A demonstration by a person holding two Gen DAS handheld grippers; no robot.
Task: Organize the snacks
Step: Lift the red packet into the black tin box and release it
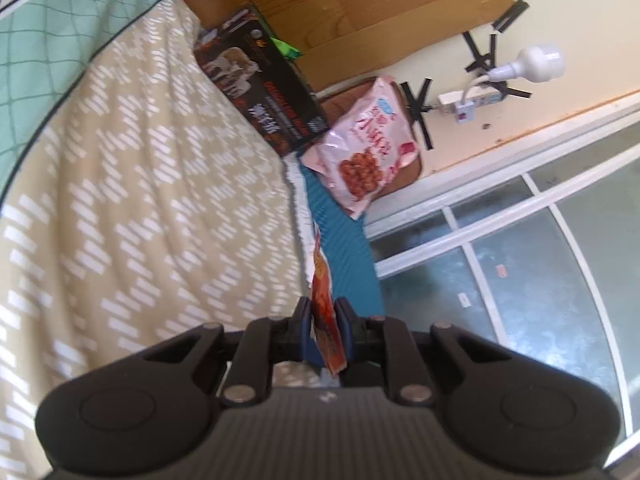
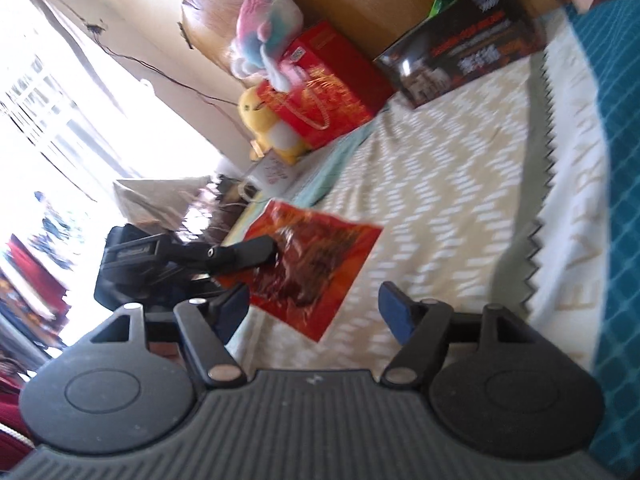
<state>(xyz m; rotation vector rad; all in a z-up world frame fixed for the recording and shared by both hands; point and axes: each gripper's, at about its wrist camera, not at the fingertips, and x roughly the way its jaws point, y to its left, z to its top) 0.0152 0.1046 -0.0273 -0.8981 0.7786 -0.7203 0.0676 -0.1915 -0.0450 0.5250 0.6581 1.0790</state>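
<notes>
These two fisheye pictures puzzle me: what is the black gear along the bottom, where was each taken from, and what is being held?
The black gear is a hand-held gripper; a camera on each looks out along its fingers. In the left view, the left gripper is shut on a red snack packet, seen edge-on. The right view shows that same packet flat-on, held by the left gripper, while the right gripper is open and empty. On the patterned bedspread lie a black box and a red box. A pink snack bag sits beyond the bed.

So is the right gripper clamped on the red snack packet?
No: the right gripper stands open with nothing between its pads, while the left gripper pinches the red snack packet by its edge.
</notes>
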